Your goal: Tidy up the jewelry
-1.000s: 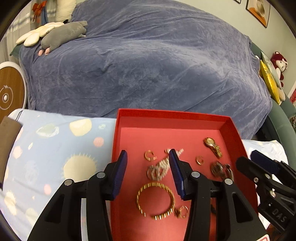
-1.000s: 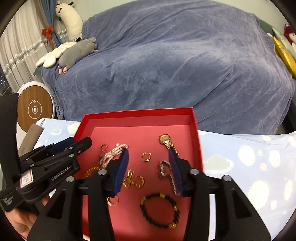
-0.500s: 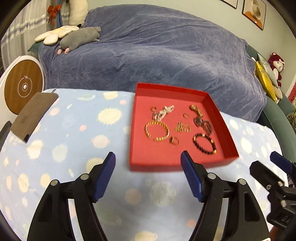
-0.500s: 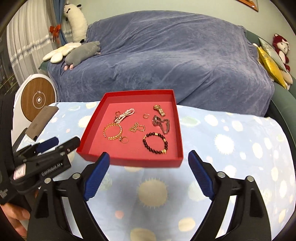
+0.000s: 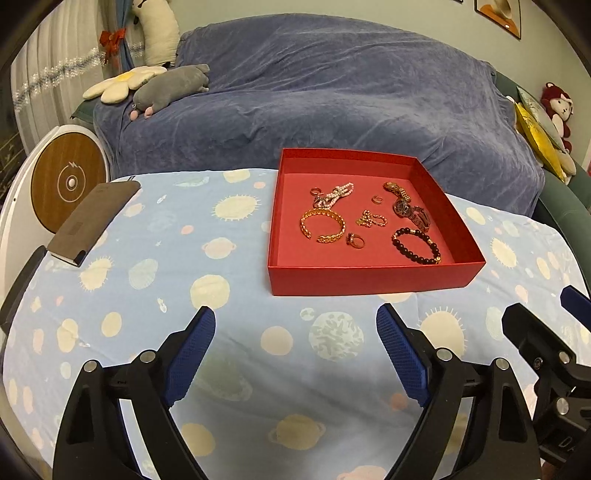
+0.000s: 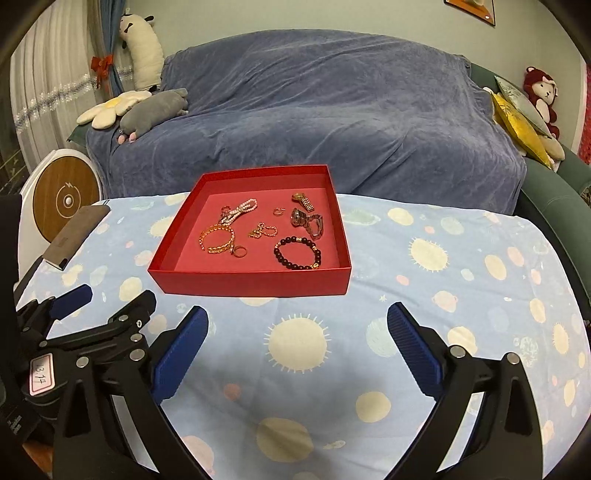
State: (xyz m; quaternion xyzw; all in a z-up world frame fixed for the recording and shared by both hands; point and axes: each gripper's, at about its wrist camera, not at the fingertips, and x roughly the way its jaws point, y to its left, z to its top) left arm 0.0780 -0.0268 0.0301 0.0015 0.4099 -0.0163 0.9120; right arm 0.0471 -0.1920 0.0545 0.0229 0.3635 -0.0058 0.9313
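Red tray (image 5: 373, 275) untouched | left gripper (image 5: 295, 354), right gripper (image 6: 297, 349): jaws just widened, empty

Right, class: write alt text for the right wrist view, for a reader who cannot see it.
An open red tray of jewelry, including a black bead bracelet, a gold cuff and a pearl strand, sits on a planet-print cloth. The right tongs gape empty in the foreground.

It was a home living room: a sofa (image 6: 314, 110) under a blue throw, plush toys (image 6: 155, 107), curtains (image 6: 44, 74), and framed pictures (image 5: 498, 14) on the wall.
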